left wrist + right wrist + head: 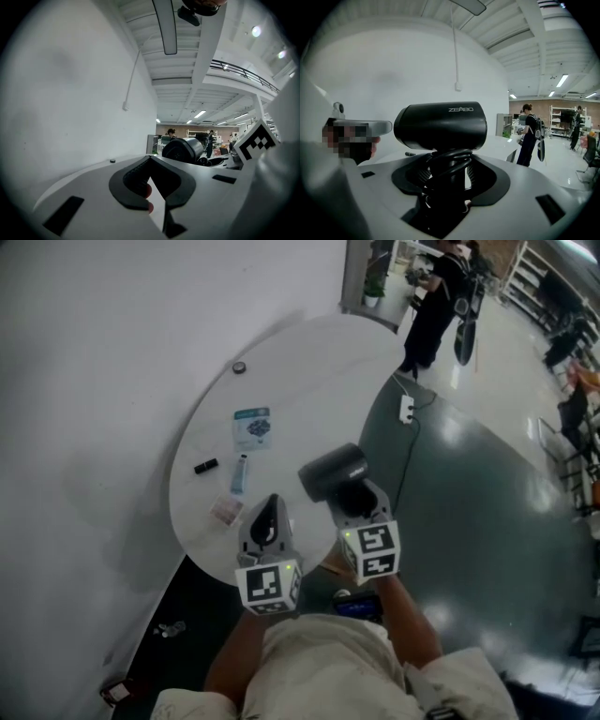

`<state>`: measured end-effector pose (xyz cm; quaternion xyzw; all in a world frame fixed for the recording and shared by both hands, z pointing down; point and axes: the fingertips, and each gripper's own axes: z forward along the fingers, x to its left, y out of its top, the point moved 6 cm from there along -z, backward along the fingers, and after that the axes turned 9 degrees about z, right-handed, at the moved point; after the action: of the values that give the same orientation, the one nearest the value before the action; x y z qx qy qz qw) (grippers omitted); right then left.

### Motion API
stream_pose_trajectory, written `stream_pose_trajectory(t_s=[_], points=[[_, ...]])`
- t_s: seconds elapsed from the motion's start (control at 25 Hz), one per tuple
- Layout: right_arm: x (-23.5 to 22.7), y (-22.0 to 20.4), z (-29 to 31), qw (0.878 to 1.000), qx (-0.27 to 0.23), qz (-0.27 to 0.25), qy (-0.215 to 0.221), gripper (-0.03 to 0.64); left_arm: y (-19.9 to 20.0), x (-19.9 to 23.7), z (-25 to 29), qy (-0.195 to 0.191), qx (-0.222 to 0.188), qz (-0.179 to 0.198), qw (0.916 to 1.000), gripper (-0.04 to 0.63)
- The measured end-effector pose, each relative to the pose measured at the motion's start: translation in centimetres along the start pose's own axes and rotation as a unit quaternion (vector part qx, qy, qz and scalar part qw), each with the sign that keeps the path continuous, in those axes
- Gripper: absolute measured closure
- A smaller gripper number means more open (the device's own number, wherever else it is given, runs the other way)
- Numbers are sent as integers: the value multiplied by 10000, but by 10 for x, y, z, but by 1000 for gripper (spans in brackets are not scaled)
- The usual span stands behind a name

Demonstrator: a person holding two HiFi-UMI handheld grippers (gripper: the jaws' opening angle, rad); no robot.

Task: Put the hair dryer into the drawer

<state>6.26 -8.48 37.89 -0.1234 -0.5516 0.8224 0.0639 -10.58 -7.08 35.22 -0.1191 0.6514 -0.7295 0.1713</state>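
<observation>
Hair dryer (333,472), black: cord-wound handle clamped in right gripper (354,501), barrel uppermost, held above white table's (309,381) near edge, probably for carrying; left gripper (269,514) over that edge, jaws together, empty; drawer unseen.

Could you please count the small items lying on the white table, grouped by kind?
Flat packets: 2, a blue packet and a pinkish packet.
Tube: 1.
Small dark items: 2, a black stick and a round dark piece.
Total: 5.
</observation>
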Motion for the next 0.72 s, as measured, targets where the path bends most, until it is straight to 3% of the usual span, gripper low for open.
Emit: stream_pose_trajectory(t_s=[0.32, 0.52, 0.72], points=[[-20, 17, -60, 9961, -866, 47, -163, 370, 19, -43, -4, -156, -233, 63, 9996, 595], [-31, 19, -97, 9874, -1555, -27, -285, 370, 23, -69, -6, -223, -296, 76, 9993, 595], [-44, 11, -121, 9846, -1723, 14, -284, 370, 21, -93, -11, -282, -277, 68, 9992, 595]])
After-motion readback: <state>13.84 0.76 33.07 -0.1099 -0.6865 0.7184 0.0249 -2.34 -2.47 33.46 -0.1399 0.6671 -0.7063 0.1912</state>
